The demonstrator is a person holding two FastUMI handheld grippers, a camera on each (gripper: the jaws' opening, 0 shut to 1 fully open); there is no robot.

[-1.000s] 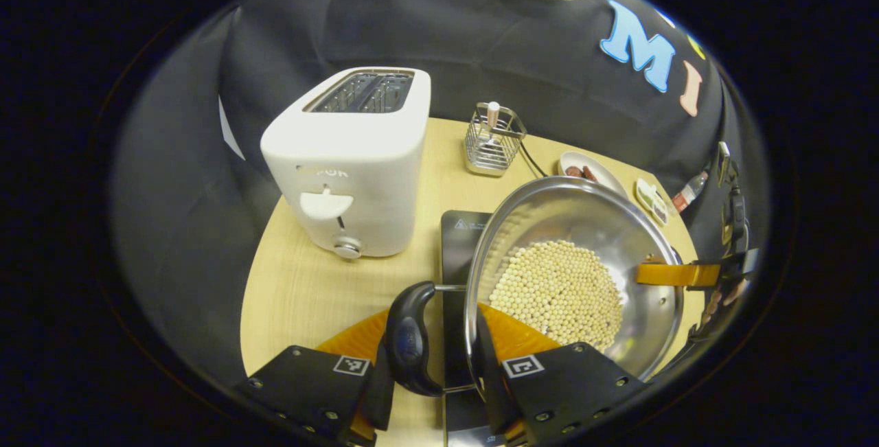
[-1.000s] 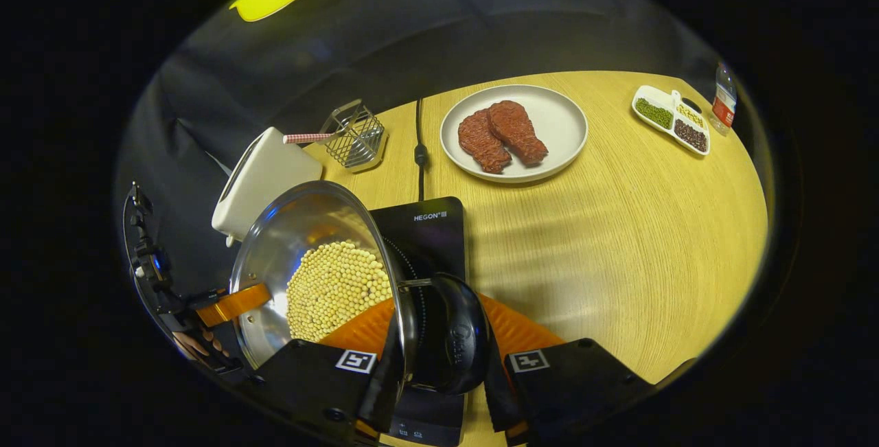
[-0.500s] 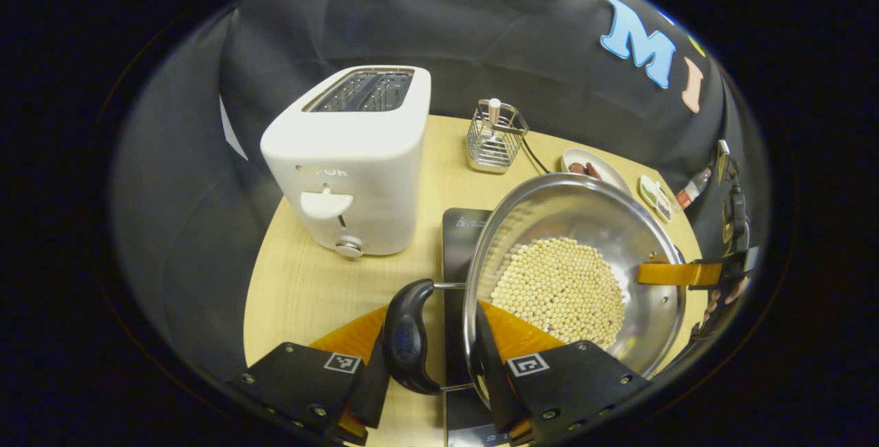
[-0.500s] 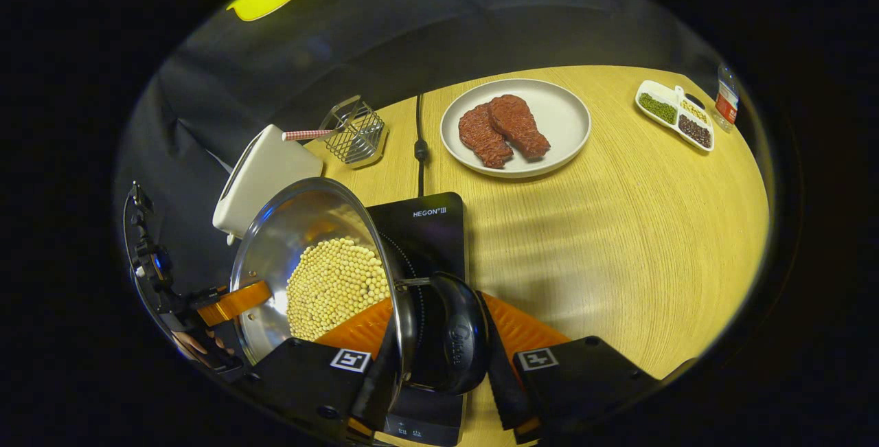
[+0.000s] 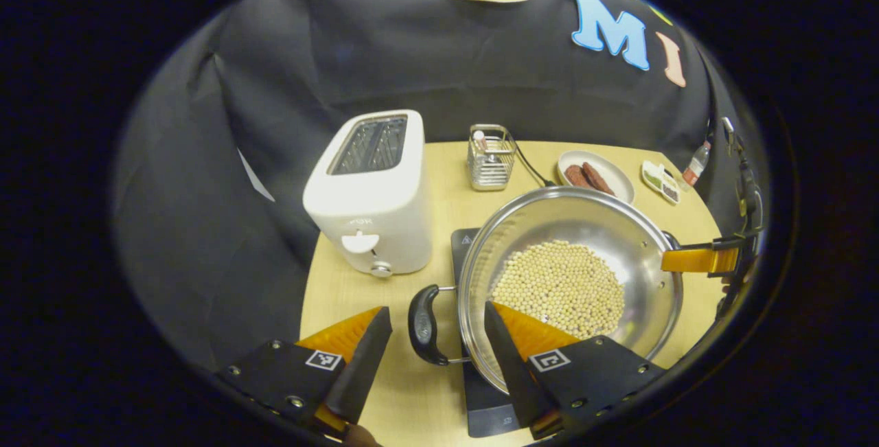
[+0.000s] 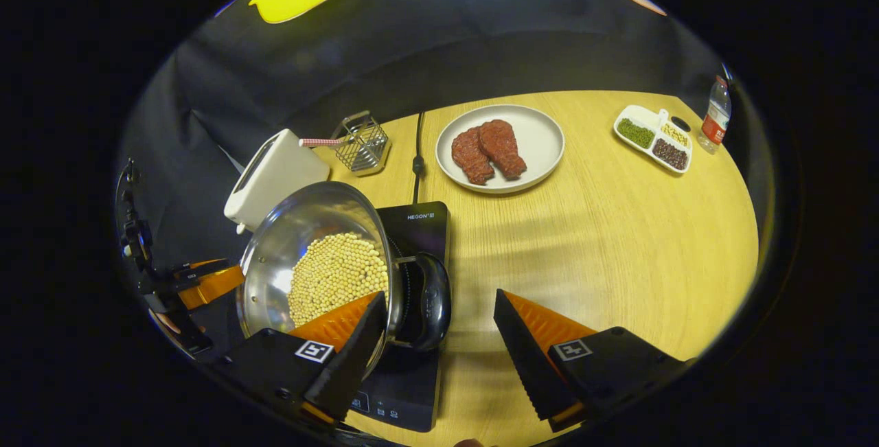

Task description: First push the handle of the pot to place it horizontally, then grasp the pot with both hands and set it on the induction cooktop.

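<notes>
A steel pot (image 5: 645, 296) holding pale beans (image 5: 560, 285) sits on the black induction cooktop (image 5: 489, 402). My left gripper (image 5: 436, 315) is open, its fingers apart on either side of the pot's black side handle (image 5: 422, 323) without touching it. In the right gripper view the pot (image 6: 302, 224) rests on the cooktop (image 6: 426, 227). My right gripper (image 6: 439, 298) is open around the opposite black handle (image 6: 429, 299), one finger over the pot's rim. Each gripper shows far off in the other's view, the right (image 5: 700, 259) and the left (image 6: 206, 281).
A white toaster (image 5: 371, 193) stands left of the cooktop, with a wire basket (image 5: 491, 158) behind it. A plate (image 6: 542, 131) with two meat pieces, a divided dish (image 6: 652, 138) and a bottle (image 6: 714, 114) sit on the far wooden table. A black cable (image 6: 415, 158) runs back from the cooktop.
Both grippers were shut on the pot's side handles; now both have opened and drawn back. The pot has levelled and rests on the cooktop.
</notes>
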